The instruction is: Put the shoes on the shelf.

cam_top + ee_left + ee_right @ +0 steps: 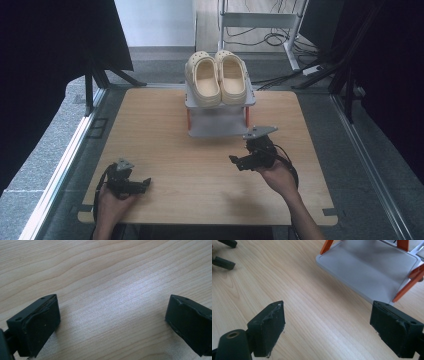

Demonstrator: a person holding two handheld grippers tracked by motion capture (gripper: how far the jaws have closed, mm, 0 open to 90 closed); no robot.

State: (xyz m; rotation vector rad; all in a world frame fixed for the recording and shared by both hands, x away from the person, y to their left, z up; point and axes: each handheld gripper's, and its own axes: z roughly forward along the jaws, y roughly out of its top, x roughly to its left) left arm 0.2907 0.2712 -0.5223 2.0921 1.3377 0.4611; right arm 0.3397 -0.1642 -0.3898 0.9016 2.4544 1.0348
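A pair of cream clogs (216,77) stands side by side on the top shelf of a small grey rack (220,127) with orange legs, at the far middle of the wooden table (170,130). My right gripper (234,161) hovers in front of the rack, a little to its right, open and empty. In the right gripper view its jaws (327,325) stand wide over bare wood, with the rack's bare lower shelf (372,267) just ahead. My left gripper (146,183) lies low at the near left corner, open, with nothing between its jaws (112,320).
The other gripper's jaws (224,253) appear at the top left of the right gripper view. Black curtains hang on both sides of the table. Behind it stand a metal frame (260,20) and loose cables (280,37) on the floor.
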